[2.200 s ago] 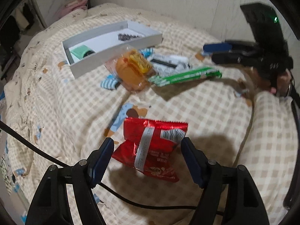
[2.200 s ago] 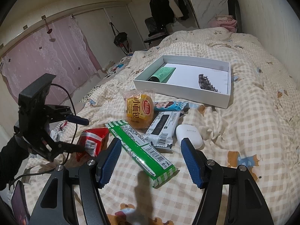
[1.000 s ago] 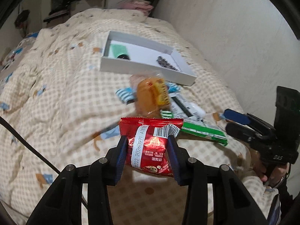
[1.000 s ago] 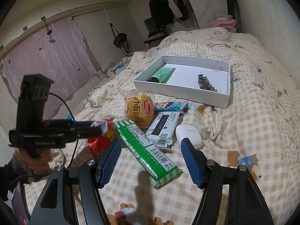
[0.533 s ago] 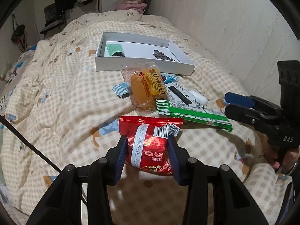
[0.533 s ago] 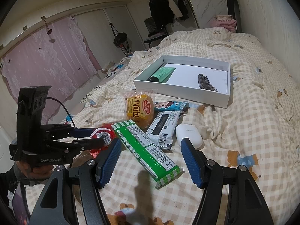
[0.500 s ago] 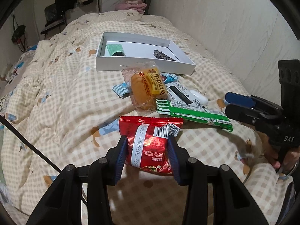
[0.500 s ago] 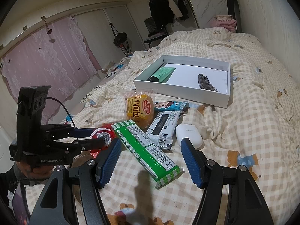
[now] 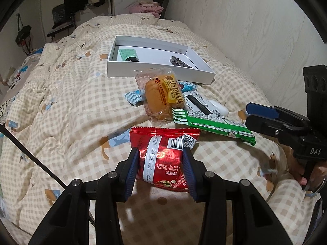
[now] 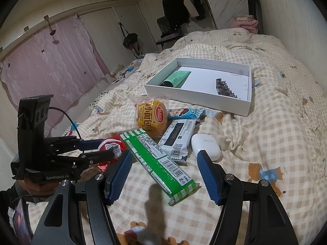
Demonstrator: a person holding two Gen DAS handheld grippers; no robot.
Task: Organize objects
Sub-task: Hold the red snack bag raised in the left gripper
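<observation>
Red snack packet (image 9: 163, 155) is pinched by the left tool (image 9: 161, 167), short of the white box (image 9: 157, 69); right tool (image 10: 163, 175) is spread, empty.

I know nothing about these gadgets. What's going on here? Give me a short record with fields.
Setting: bed with a checked quilt
Left hand-held gripper: shut on the red snack packet, lifted off the quilt
Right hand-held gripper: open, holding nothing, above the green packet
White box: holds a green tube and a dark hair clip
Loose on quilt: bun packet, white case, two more wrapped snacks
</observation>
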